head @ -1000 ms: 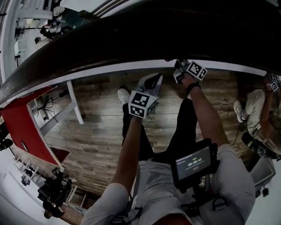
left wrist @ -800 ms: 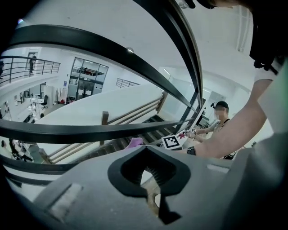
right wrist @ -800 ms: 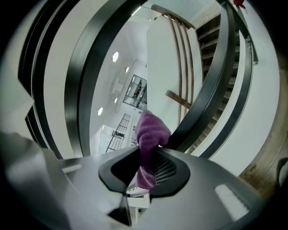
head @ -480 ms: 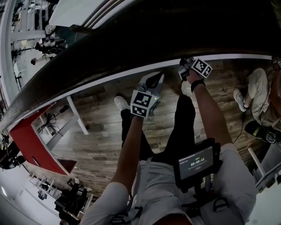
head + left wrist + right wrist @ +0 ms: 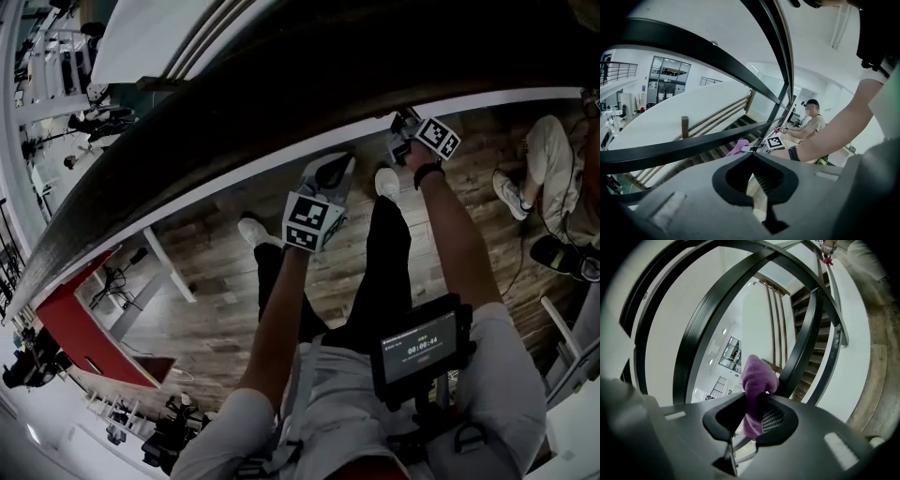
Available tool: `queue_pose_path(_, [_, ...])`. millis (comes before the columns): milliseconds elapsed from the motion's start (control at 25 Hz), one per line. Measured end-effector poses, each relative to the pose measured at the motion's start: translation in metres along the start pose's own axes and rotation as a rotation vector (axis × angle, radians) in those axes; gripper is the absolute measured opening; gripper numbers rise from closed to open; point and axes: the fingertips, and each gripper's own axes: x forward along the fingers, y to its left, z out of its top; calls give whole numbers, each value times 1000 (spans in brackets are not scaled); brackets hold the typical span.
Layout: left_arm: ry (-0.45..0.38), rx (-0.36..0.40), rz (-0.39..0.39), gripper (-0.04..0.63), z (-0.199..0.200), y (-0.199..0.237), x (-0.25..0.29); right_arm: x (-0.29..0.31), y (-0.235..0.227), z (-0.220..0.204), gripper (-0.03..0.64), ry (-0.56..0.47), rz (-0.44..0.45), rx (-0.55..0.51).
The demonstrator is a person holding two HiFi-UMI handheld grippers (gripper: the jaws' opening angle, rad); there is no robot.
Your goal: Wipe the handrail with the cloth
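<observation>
The dark handrail (image 5: 281, 103) curves across the top of the head view, with a white band under it. My right gripper (image 5: 405, 127) is up against its underside edge, shut on a purple cloth (image 5: 757, 376) that bulges out past the jaws. The cloth is hidden in the head view. In the left gripper view the purple cloth (image 5: 738, 147) shows against a dark rail bar (image 5: 670, 150), beside the right gripper's marker cube (image 5: 774, 143). My left gripper (image 5: 323, 173) hangs just below the rail, to the left of the right one. Its jaws are shut on nothing (image 5: 751, 155).
Another person (image 5: 562, 187) sits at the right by the rail, also seen in the left gripper view (image 5: 812, 123). Below are a wooden floor (image 5: 225, 309), a white table leg (image 5: 169, 267) and a red panel (image 5: 89, 342). Stairs (image 5: 813, 362) descend beyond the railing bars.
My right gripper has slid a little to the right along the handrail with the cloth. The left gripper has barely moved. The view has swung, so the rail looks more tilted.
</observation>
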Motion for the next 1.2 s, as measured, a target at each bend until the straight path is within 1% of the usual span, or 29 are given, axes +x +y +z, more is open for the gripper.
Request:
queue_pose_path(360, [22, 13, -49, 0, 7, -25, 44, -27, -38, 74, 60, -88, -43, -2])
queue_pose_path(680, [41, 30, -84, 0, 9, -52, 86, -58, -84, 147, 60, -190, -117, 15])
queue_pose_path(840, [68, 47, -88, 0, 25, -64, 101, -67, -91, 193, 61, -225, -150, 1])
queue_pose_path(1000, [58, 52, -80, 0, 47, -67, 133, -68, -112, 231, 61, -228, -172, -5])
queue_pose_path(1080, [51, 52, -70, 0, 47, -75, 142, -78, -123, 237, 61, -219, -173, -12])
queue_pose_path(1200, [40, 43, -58, 0, 33, -87, 141, -93, -128, 221, 61, -200, -146, -14])
